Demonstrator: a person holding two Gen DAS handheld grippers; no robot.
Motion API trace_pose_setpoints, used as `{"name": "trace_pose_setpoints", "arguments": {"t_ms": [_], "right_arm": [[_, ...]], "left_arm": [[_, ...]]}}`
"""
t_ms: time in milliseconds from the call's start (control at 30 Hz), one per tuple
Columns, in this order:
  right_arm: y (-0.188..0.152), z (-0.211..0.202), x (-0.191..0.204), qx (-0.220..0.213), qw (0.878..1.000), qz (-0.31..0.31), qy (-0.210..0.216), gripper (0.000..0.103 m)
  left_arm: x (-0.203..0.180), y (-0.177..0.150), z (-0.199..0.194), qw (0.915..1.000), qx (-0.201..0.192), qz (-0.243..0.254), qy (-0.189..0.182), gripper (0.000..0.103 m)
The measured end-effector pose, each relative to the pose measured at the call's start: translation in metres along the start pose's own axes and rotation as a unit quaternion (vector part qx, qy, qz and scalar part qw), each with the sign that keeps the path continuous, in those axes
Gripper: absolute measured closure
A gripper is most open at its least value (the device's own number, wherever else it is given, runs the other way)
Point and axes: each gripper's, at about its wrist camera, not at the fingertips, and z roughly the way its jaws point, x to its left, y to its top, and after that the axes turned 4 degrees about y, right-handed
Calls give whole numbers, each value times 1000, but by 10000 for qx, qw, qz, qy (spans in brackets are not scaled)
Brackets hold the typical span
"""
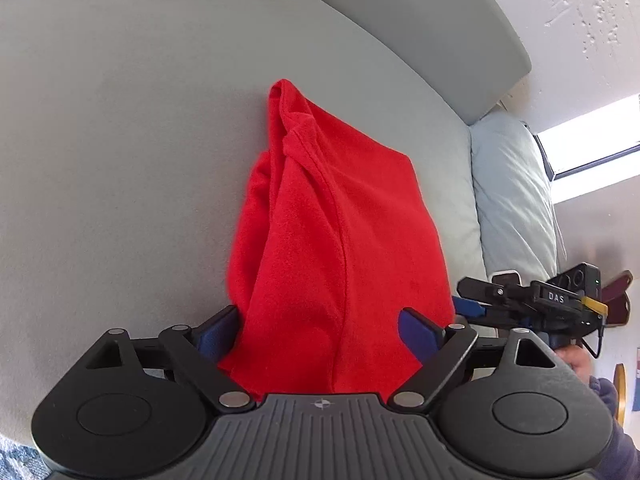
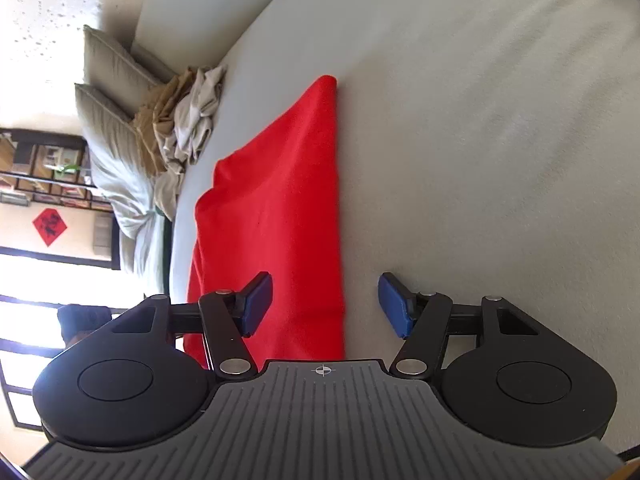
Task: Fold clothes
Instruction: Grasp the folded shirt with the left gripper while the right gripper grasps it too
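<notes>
The red garment (image 1: 320,232) lies on the pale bed (image 1: 120,160), drawn into a long narrow shape that runs straight ahead of both grippers and tapers to a bunched point at the far end. The left gripper (image 1: 320,332) has its jaws spread wide with the near end of the cloth filling the gap between them; the blue pads (image 1: 416,334) stand clear on either side, so it has hold of nothing that I can see. The right gripper (image 2: 326,304) is just as wide open, and one long edge of the garment runs up between its jaws, with bare bed in front of its right-hand pad.

From here, the risk as I judge it is a pinch that catches only the top layer. The fabric looks soft and doubled, so a shallow bite would let the under-layer slide and skew the shape. Closing on the bunched seams could also drag the whole piece across the sheet.

The left wrist view shows the hems and overlapping folds ahead of that gripper, and the other gripper off to its right. The right wrist view shows instead a smooth, flat face, plus a heap of beige clothes (image 2: 188,120) and pillows (image 2: 112,92) ahead to its left.
</notes>
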Motion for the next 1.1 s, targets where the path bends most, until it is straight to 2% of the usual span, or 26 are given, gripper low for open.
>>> {"name": "trace_pose_setpoints", "arguments": {"t_ms": [167, 233, 300, 333, 367, 400, 433, 467, 567, 667, 833, 967, 1100], "right_arm": [[23, 32, -3, 12, 9995, 123, 291, 50], [30, 44, -1, -23, 9991, 178, 388, 50], [30, 53, 7, -14, 9994, -74, 336, 50], [28, 55, 11, -11, 9993, -242, 269, 50], [26, 54, 15, -24, 9991, -392, 169, 53], [23, 52, 19, -48, 9985, -536, 53, 58], [20, 50, 22, -92, 9980, -612, -91, 74], [17, 48, 24, -168, 9977, -631, -198, 78], [5, 39, 40, -442, 9942, -847, -491, 84], [-11, 25, 72, -665, 9832, -1439, -906, 85], [-45, -33, 104, -949, 9689, -1911, -1252, 85], [-75, -106, 92, -1109, 9754, -1485, -1194, 85], [-112, -190, 61, -1691, 9773, -813, -981, 85]], "left_arm": [[-11, 16, 28, 9997, 80, -98, -209, 16], [-19, 20, 37, 9998, 154, -57, -132, 14], [-28, 22, 43, 9997, 242, 9, 27, 15], [-34, 22, 42, 9993, 277, 46, 234, 18], [-40, 23, 41, 9984, 304, 79, 472, 27], [-46, 22, 40, 9965, 305, 134, 771, 43], [-52, 21, 39, 9933, 296, 200, 1096, 53], [-59, 19, 37, 9909, 248, 263, 1295, 61], [-84, 9, 30, 9843, 38, 490, 1694, 71], [-118, -8, 21, 9763, -220, 851, 1977, 74], [-172, -51, -4, 9715, -434, 1432, 1836, 74], [-217, -87, -14, 9690, -291, 1972, 1458, 73], [-281, -113, -5, 9611, -124, 2584, 972, 73]]}}
